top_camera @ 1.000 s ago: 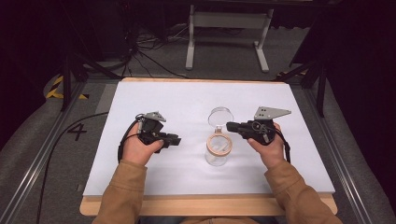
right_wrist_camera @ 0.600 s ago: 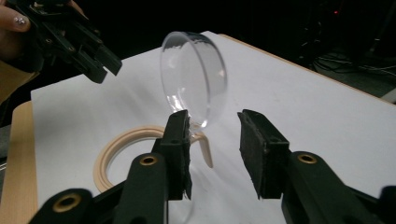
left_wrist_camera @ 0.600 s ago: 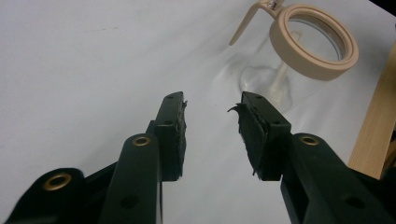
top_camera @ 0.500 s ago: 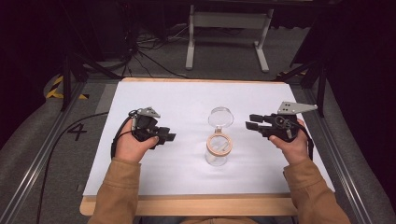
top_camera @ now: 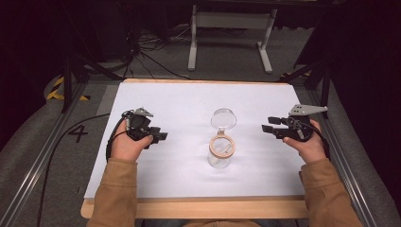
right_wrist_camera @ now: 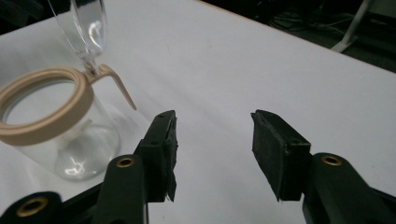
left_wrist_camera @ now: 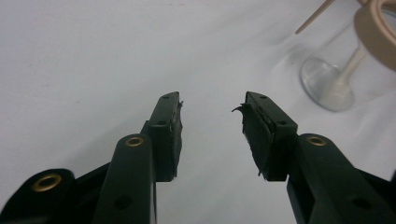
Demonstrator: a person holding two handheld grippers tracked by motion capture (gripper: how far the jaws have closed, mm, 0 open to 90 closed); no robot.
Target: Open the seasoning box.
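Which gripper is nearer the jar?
Right, though only slightly. The jar stands open between them. The right gripper is off to its right, fingers pointing toward it; the left gripper sits a bit farther off to its left. Both are open and clear of it.

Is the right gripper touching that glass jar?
Apart. The high view shows bare white table between the right gripper and the glass jar.

From my left hand-held gripper view, the glass jar (left_wrist_camera: pixel 355 70) is cut off by the frame's upper right edge, its tan rim (left_wrist_camera: pixel 376 35) only partly visible.
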